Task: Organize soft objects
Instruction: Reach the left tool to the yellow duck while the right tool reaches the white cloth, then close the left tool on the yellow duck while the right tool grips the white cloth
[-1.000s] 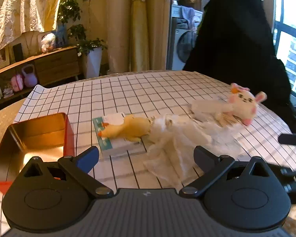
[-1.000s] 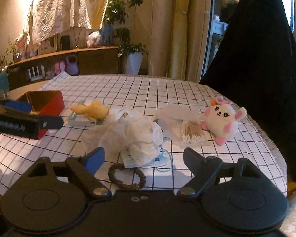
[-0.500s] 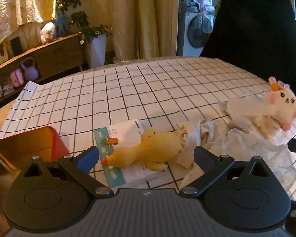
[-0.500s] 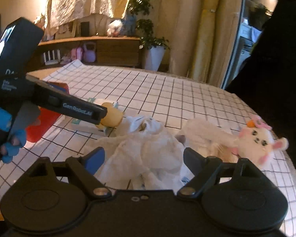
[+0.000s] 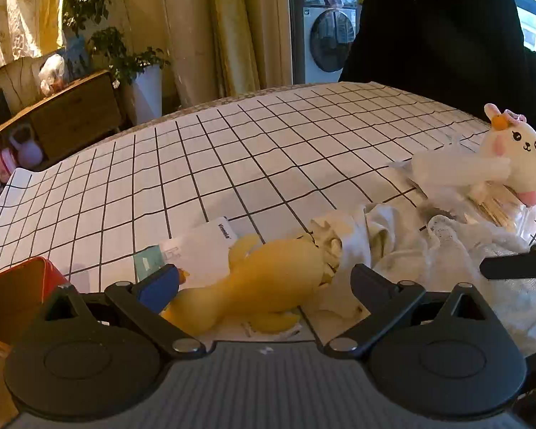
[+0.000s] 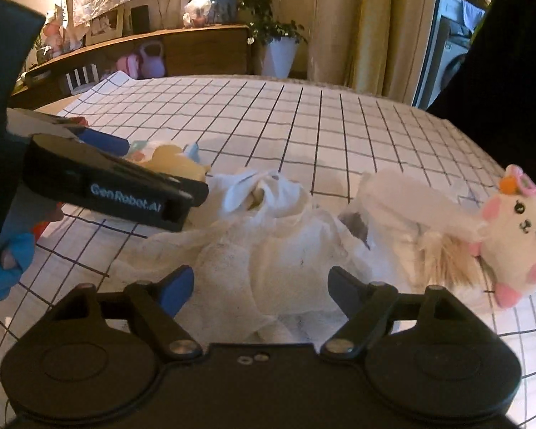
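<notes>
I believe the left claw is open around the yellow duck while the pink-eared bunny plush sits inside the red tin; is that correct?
Not quite. The left claw is indeed open around the yellow duck, but the bunny plush is not in the red tin. The left wrist view shows it lying on the checked tablecloth at the far right, beside the white cloth, well away from the tin.

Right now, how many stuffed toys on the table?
2. Yellow duck lies between the open left tongs, on a packet. White bunny sits at the right edge. The cloth pile may hide more.
</notes>
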Action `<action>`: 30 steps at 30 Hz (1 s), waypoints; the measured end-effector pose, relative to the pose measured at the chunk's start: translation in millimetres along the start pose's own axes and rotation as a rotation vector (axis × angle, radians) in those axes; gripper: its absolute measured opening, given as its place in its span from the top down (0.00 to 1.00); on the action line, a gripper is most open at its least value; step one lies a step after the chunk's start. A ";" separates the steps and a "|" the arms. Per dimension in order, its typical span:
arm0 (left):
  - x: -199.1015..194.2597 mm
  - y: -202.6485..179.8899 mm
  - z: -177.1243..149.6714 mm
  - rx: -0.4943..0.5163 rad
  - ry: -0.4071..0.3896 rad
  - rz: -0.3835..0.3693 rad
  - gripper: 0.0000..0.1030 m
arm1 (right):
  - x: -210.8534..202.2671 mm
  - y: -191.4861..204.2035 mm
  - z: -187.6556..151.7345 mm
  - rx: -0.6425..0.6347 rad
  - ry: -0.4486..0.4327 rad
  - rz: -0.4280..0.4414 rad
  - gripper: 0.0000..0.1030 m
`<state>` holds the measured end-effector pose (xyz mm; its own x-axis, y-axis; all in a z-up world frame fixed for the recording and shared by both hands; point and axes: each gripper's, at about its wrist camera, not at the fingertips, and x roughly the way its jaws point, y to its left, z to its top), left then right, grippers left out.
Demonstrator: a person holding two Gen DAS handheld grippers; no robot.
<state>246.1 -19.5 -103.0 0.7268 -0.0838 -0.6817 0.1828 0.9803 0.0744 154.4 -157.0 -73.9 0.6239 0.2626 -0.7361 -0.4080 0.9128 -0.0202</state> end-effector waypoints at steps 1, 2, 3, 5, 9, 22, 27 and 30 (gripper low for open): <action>0.2 0.9 -0.1 -0.006 -0.004 -0.003 0.01 | 1.8 -0.6 -1.3 0.007 0.006 0.002 0.27; -0.1 2.3 0.1 -0.014 -0.008 -0.009 0.01 | 3.3 -1.5 -3.0 0.015 0.011 0.006 0.28; -0.2 4.5 1.1 -0.022 -0.011 -0.015 0.01 | 4.8 -2.5 -3.3 0.019 0.015 0.009 0.32; 0.7 4.7 1.1 -0.027 -0.010 -0.018 0.06 | 8.6 -2.1 -3.9 0.027 0.022 0.007 0.37; 2.1 9.6 0.8 -0.031 -0.001 0.017 0.20 | 11.5 -3.6 -5.4 0.042 0.033 0.003 0.51; -13.3 18.7 7.3 -0.050 -0.036 -0.014 0.69 | -17.3 -1.9 1.1 0.038 -0.018 -0.024 0.86; -17.6 13.0 10.7 -0.033 -0.028 -0.017 0.84 | -35.3 -1.7 6.9 0.049 -0.055 -0.026 0.89; -20.8 18.3 9.8 -0.061 -0.032 -0.033 0.86 | -49.1 -3.7 9.3 0.048 -0.076 -0.043 0.89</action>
<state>240.8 -1.6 -80.4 0.7419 -0.1208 -0.6596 0.1671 0.9859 0.0073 131.5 -170.3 -31.4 0.6897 0.2445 -0.6816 -0.3484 0.9372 -0.0164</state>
